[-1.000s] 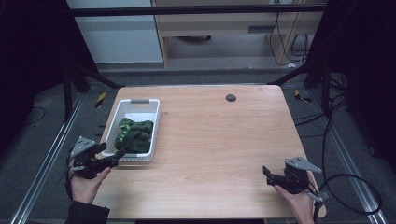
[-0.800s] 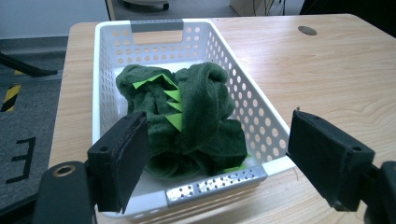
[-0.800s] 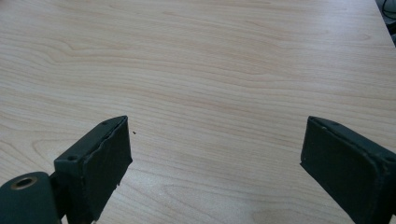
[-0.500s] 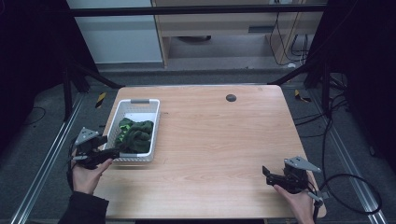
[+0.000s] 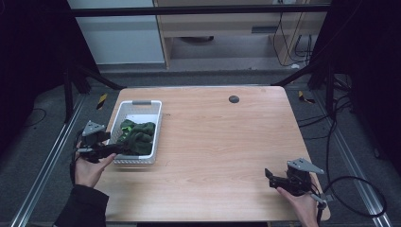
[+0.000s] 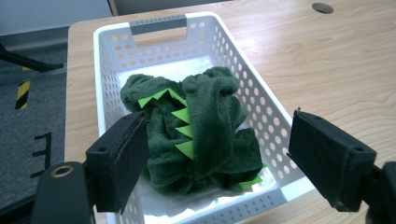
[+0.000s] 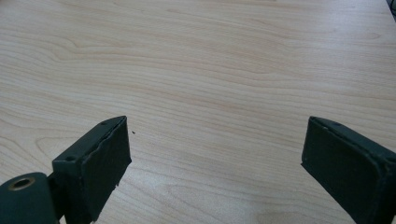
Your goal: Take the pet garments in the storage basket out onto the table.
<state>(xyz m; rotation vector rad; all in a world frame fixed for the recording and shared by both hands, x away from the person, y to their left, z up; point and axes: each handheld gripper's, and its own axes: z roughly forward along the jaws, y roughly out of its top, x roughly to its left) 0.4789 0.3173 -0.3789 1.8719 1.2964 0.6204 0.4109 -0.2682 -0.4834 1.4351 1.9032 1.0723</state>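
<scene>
my left hand-held gripper (image 5: pixel 116 148) hangs at the near end of the white basket (image 6: pixel 108 51), its jaws spread wide, one on either side of the green plush toy (image 6: pixel 201 128) but not touching it, so i judge the pick-up is only at the approach: nothing is gripped, nothing lifted, and the closing, the lift and the carry are all left to do. the toy lies bunched in the near half of the basket, on its floor, with the far half by the grey handle (image 6: pixel 158 24) bare. its row of bright green spikes (image 6: pixel 183 126) runs from the far left toward my gripper, so i take its long axis to lie roughly along the basket's length, spikes up; which end is the head i cannot tell from the folds. my right hand-held gripper (image 5: pixel 269 176) waits well apart over the near right of the bench (image 5: pixel 227 137), jaws likewise wide apart and holding nothing.
</scene>
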